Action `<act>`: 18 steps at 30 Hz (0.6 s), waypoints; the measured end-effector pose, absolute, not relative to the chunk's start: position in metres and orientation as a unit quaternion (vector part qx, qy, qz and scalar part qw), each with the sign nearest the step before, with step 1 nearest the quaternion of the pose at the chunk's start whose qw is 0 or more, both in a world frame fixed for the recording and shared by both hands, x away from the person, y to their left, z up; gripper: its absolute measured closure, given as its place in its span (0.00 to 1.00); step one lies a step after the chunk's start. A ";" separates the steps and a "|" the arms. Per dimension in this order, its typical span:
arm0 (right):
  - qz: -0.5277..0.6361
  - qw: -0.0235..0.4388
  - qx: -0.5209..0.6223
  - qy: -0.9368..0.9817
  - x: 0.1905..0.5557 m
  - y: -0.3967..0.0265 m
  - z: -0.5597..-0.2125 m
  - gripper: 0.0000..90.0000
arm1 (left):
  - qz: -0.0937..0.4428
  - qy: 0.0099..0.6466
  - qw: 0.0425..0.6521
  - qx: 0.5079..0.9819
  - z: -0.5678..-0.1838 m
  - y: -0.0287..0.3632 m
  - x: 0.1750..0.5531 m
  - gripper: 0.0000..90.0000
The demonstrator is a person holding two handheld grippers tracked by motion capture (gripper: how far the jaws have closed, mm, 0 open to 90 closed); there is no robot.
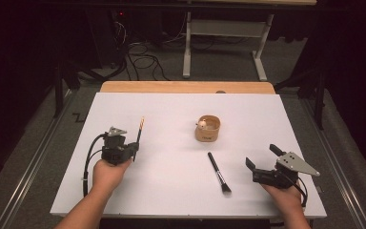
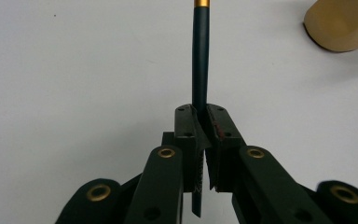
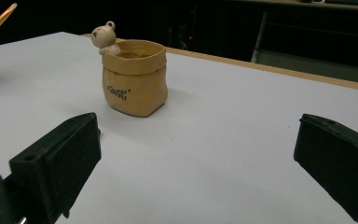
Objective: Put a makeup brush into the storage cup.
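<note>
Left gripper [image 1: 134,151] carrying a slim dark brush with a gold ferrule [image 1: 139,131] above the white worktop [image 1: 171,157].

Its jaws are pressed onto the handle near its lower end, the long shaft pointing far; the right gripper [image 1: 262,158] rests at the near right, jaws spread and empty. The tan sack-shaped ceramic pot with a small bear on its rim [image 1: 208,128], probably the destination, stands centre-far; a black flat brush [image 1: 218,171] lies nearer. Such a low grip may let the shaft pivot and strike the rim, toppling the pot.
</note>
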State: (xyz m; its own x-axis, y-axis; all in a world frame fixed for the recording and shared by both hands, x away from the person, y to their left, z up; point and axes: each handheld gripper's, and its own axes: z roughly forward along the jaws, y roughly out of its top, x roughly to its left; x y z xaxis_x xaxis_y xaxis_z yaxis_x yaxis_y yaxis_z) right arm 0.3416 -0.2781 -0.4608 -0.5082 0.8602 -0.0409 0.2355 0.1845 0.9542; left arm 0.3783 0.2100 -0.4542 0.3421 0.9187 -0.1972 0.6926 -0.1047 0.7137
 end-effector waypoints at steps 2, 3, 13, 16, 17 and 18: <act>0.507 0.309 0.389 0.704 0.341 -0.278 -0.461 0.01 | 0.157 0.552 0.382 0.724 -0.457 0.209 0.377 0.93; 0.507 0.310 0.390 0.703 0.341 -0.278 -0.461 0.01 | 0.162 0.549 0.387 0.723 -0.458 0.209 0.376 0.93; 0.502 0.311 0.389 0.707 0.342 -0.278 -0.462 0.01 | 0.180 0.535 0.461 0.685 -0.466 0.216 0.368 0.93; 0.502 0.311 0.389 0.707 0.341 -0.278 -0.463 0.01 | 0.190 0.520 0.474 0.685 -0.466 0.215 0.366 0.93; 0.502 0.312 0.390 0.706 0.341 -0.278 -0.463 0.01 | 0.192 0.517 0.476 0.685 -0.465 0.215 0.365 0.93; 0.501 0.313 0.391 0.706 0.341 -0.279 -0.463 0.01 | 0.194 0.513 0.480 0.685 -0.465 0.215 0.364 0.93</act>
State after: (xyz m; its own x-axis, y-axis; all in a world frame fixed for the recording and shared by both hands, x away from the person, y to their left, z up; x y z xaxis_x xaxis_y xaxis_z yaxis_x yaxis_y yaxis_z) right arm 0.3410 -0.2786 -0.4626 -0.4996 0.8648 -0.0502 0.2385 0.1930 0.9518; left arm 0.3640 0.2149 -0.4650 0.3987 0.8886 -0.2267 0.5167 -0.0134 0.8561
